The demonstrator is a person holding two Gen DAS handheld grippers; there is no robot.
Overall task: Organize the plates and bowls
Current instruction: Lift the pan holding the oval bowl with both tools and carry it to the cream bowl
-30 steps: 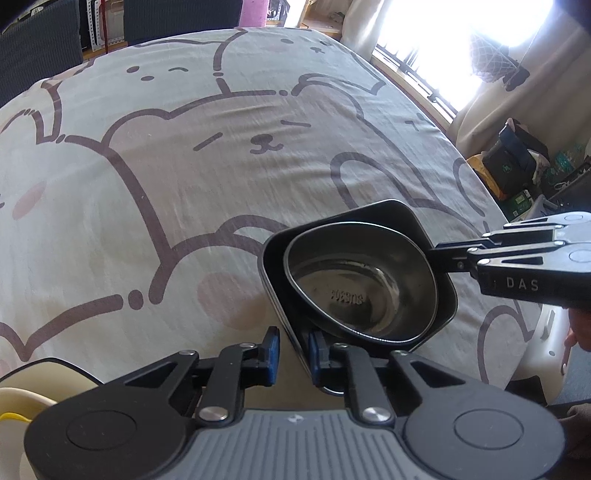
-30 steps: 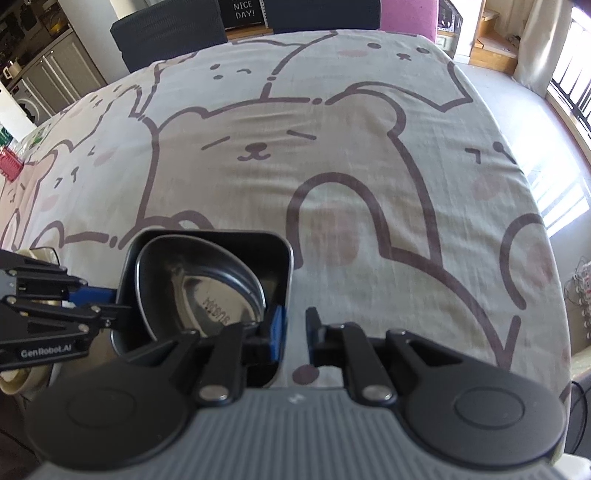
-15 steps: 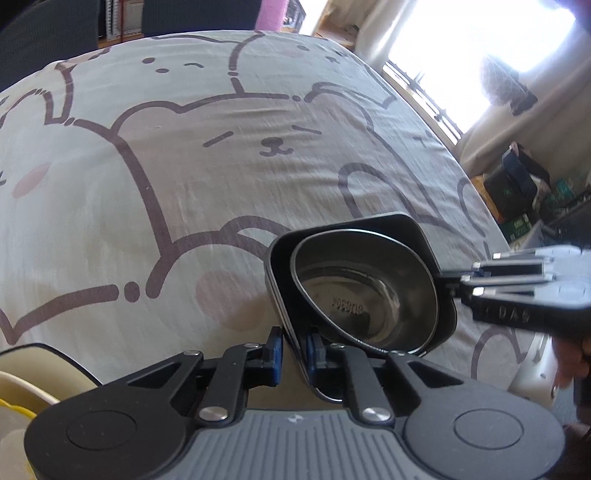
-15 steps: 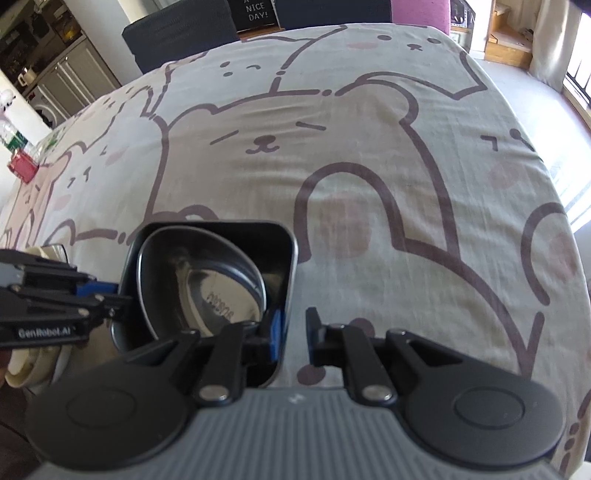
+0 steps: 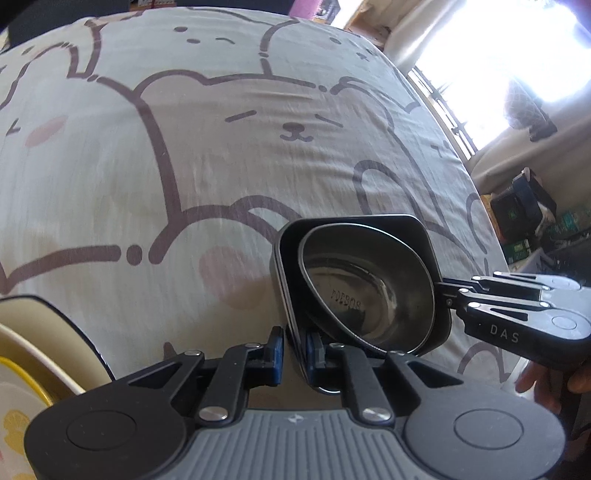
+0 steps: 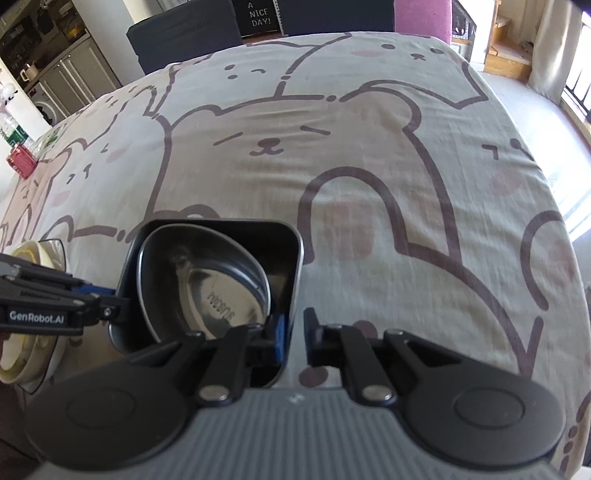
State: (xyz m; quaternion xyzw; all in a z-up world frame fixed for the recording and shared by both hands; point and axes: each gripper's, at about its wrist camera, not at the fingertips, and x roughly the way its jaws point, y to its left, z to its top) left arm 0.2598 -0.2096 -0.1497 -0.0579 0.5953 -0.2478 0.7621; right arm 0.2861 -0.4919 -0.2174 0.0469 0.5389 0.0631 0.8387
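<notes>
A black square dish with a shiny steel bowl nested inside sits tilted just over the bear-print tablecloth. My left gripper is shut on the dish's near-left rim, blue pads on either side of the wall. My right gripper clamps the opposite rim. In the right wrist view the dish and steel bowl lie left of centre. There the right gripper pinches the dish's right wall and the left gripper reaches in from the left.
A stack of cream and yellow plates stands at the near left, also in the right wrist view as the plate stack. A red box sits far left. Dark chairs line the far side. The table edge drops off at the right.
My left gripper's jaws narrowed slightly onto the dish rim and the left wrist rolled, so its view tilted. The right gripper kept its hold and barely moved.
</notes>
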